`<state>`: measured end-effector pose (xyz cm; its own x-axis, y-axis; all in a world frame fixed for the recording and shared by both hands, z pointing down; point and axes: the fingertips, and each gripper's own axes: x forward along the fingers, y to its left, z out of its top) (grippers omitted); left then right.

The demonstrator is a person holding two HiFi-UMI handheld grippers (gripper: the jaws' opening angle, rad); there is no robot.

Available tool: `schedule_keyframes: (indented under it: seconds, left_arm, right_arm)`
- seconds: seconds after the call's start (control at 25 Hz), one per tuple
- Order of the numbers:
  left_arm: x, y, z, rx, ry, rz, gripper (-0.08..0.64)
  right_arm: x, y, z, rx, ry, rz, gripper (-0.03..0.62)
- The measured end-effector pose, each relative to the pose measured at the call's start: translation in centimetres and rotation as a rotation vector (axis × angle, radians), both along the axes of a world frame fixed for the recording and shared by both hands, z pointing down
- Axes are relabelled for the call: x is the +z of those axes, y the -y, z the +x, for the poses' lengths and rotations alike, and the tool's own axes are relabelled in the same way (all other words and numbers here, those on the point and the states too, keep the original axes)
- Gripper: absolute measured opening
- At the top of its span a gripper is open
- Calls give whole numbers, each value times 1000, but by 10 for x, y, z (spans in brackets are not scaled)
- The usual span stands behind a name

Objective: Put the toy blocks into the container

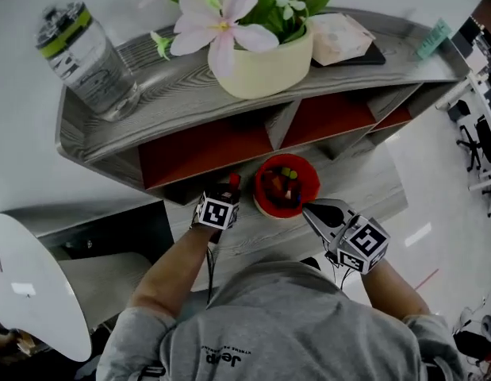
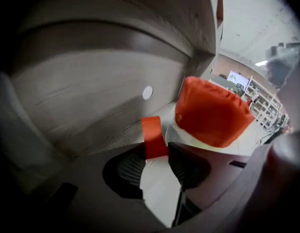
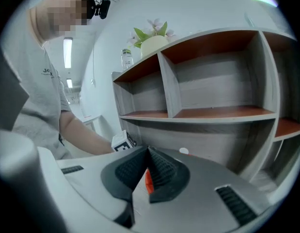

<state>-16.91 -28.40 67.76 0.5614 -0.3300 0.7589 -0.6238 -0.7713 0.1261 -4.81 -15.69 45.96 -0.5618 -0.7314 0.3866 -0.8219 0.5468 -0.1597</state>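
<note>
Head view: red container [image 1: 285,186] on desk [image 1: 372,201], toy blocks inside; left gripper [image 1: 232,187] just beside it; right gripper [image 1: 310,211] at opposite rim.
Left gripper view: jaws clamped on red block [image 2: 153,137], container just beyond.
Right gripper view: jaws closed, tips touching.

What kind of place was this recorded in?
Probably an office or lab room: a grey shelf unit with a flower pot and water bottle on top, a pale floor, and what look like office chairs at the right edge.

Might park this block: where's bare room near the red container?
Bare: shelf top between water bottle and flower pot; desk right of the red container. Crowded: the container's near side, between left tool and right tool.
</note>
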Motion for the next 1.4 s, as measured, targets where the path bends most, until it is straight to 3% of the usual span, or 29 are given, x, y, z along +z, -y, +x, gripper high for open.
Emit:
schedule_keyframes:
  seconds: [0.24, 0.4, 0.56, 0.84, 1.12, 1.2, 1.4]
  left_arm:
    - [-82, -38, -8, -119, -38, 65, 164]
    - [-128, -59, 15, -185, -87, 91, 164]
    - [-155, -74, 58, -190, -102, 107, 164]
    - [-151, -79, 121, -137, -59, 99, 164]
    - [-157, -73, 134, -85, -38, 109, 169]
    - [-162, -73, 139, -66, -69, 114, 316]
    - [-171, -72, 136, -69, -113, 117, 330]
  right_arm:
    - [-3, 23, 3, -202, 53, 40, 21]
    - [-11, 25, 16, -308, 76, 65, 21]
    - [-16, 18, 38, -370, 77, 78, 21]
    - [-14, 5, 79, -354, 67, 92, 21]
    - [-12, -6, 94, -283, 79, 89, 21]
    - [-13, -6, 93, -272, 80, 92, 21]
    - [-18, -9, 89, -271, 70, 101, 21]
